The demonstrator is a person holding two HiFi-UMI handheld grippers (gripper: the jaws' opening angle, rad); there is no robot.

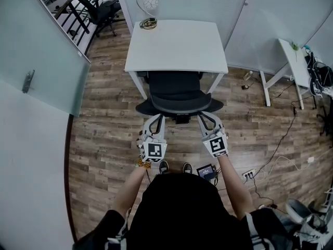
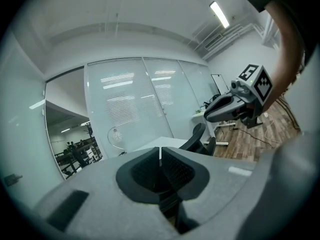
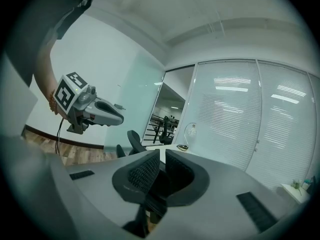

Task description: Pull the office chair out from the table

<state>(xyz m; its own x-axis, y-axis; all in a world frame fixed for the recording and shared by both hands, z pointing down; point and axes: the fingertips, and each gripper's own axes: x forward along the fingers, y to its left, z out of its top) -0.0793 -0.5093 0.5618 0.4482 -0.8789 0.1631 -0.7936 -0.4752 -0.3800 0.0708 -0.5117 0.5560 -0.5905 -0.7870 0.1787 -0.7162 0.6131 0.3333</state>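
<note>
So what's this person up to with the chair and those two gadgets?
A person stands behind a chair that is tucked under a white table. They hold the left gripper and the right gripper close behind the chair's back, both with fingers shut and nothing between them. The chair is not gripped and has not been pulled out yet.

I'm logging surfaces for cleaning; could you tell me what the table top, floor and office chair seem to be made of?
Table top: matte white, probably laminate; no grain.
Floor: brown planks with grain and seams, wood or wood-look.
Office chair: matte black, perhaps plastic or fabric.
</note>
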